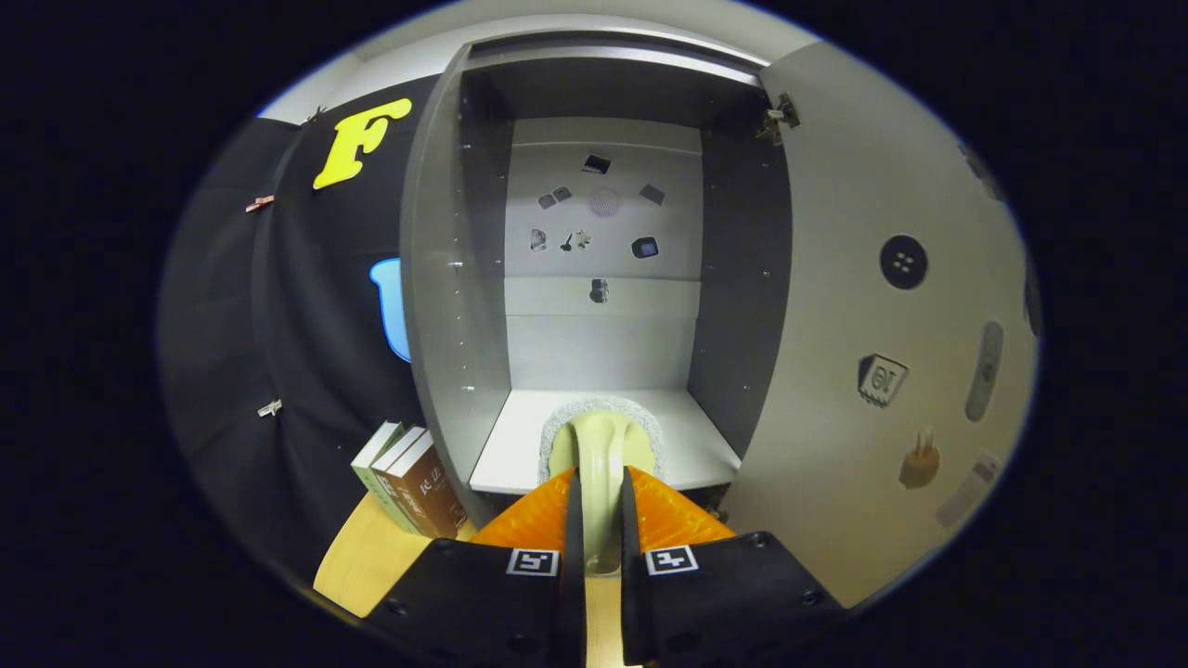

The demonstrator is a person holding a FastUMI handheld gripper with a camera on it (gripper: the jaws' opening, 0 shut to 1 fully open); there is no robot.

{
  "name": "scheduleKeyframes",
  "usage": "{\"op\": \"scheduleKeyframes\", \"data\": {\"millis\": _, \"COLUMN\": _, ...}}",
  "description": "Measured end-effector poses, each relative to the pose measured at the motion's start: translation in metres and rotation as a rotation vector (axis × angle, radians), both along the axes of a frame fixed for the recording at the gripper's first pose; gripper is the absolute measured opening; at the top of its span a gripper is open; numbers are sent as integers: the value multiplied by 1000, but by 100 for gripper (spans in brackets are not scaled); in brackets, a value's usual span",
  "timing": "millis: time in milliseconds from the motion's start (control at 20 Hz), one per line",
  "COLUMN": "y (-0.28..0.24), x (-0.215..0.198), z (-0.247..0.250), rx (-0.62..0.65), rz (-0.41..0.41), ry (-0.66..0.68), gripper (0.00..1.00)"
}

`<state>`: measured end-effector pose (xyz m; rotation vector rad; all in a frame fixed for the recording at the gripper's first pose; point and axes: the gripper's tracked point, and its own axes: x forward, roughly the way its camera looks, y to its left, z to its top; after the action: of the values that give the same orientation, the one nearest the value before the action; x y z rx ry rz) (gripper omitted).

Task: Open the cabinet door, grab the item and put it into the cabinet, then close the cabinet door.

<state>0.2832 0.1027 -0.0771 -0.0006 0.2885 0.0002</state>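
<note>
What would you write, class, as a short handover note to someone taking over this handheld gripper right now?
Gripper: shut on the cream brush handle, held between both orange fingers.
Brush: its fuzzy grey head sits over the white cabinet shelf, just ahead of the fingers; whether it rests on the shelf is unclear.
Cabinet door: swung open, beside the fingers.
Books stand outside the cabinet, on the wooden table.
Done: door opened, item grabbed and brought to the cabinet.
Left: release the brush, withdraw, close the door.
</note>
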Motion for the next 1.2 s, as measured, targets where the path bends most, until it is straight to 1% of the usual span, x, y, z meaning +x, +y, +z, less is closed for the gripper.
{"op": "scheduleKeyframes", "data": {"millis": 200, "y": -5, "x": 62, "z": -7, "rx": 33, "rz": 25, "ry": 17, "gripper": 19}}
{"op": "scheduleKeyframes", "data": {"millis": 400, "y": -5, "x": 121, "z": -35, "rx": 52, "rz": 32, "ry": 61, "gripper": 19}}
{"op": "scheduleKeyframes", "data": {"millis": 550, "y": -9, "x": 152, "z": -61, "rx": 57, "rz": 12, "ry": 110, "gripper": 19}}
{"op": "scheduleKeyframes", "data": {"millis": 700, "y": -8, "x": 176, "z": -79, "rx": 86, "rz": 6, "ry": 135, "gripper": 19}}
{"op": "scheduleKeyframes", "data": {"millis": 850, "y": -8, "x": 189, "z": -96, "rx": 97, "rz": 5, "ry": 167, "gripper": 19}}
{"op": "scheduleKeyframes", "data": {"millis": 950, "y": -6, "x": 197, "z": -92, "rx": 99, "rz": 13, "ry": 137, "gripper": 19}}
{"op": "scheduleKeyframes", "data": {"millis": 1100, "y": -1, "x": 201, "z": -99, "rx": 85, "rz": 35, "ry": 133, "gripper": 22}}
{"op": "scheduleKeyframes", "data": {"millis": 1150, "y": 0, "x": 202, "z": -102, "rx": 80, "rz": 36, "ry": 137, "gripper": 27}}
{"op": "scheduleKeyframes", "data": {"millis": 1200, "y": -1, "x": 204, "z": -104, "rx": 78, "rz": 36, "ry": 141, "gripper": 29}}
